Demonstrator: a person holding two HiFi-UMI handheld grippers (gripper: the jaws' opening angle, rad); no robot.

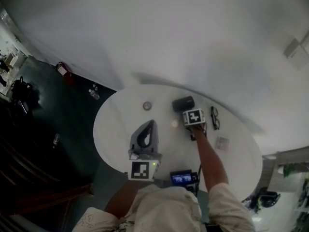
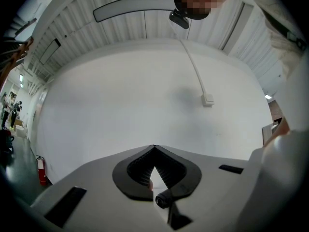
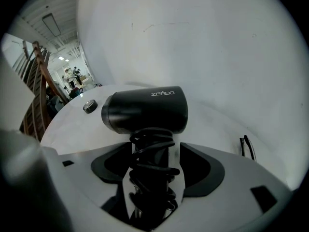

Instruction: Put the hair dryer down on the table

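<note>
The hair dryer [image 3: 147, 111] lies on the white round table [image 1: 116, 129], towards its far side. Its black barrel sits crosswise and its handle, with the cord wound round it, points back at the right gripper [image 3: 155, 153]. We find that gripper's jaws spread wide to either side of the handle. Pale tabletop shows between each pad and the cord, so we judge the grip released and the dryer's weight borne by the table rather than by the tool. The gripper is angled steeply down over the handle, which fits a set-down made from above. The left gripper [image 2: 154, 149] is held level over the near part of the table, its jaws brought together at the tips with nothing between them. We take it to be parked there, clear of the working side and with no part in this step. Nearby we note a pair of glasses [image 1: 215, 117] to the right of the dryer and a small round object [image 1: 147, 105] to its left, both apart from it. In our judgement the placing is as good as done. What remains is to draw the right gripper back along the handle without snagging the cord loops.
</note>
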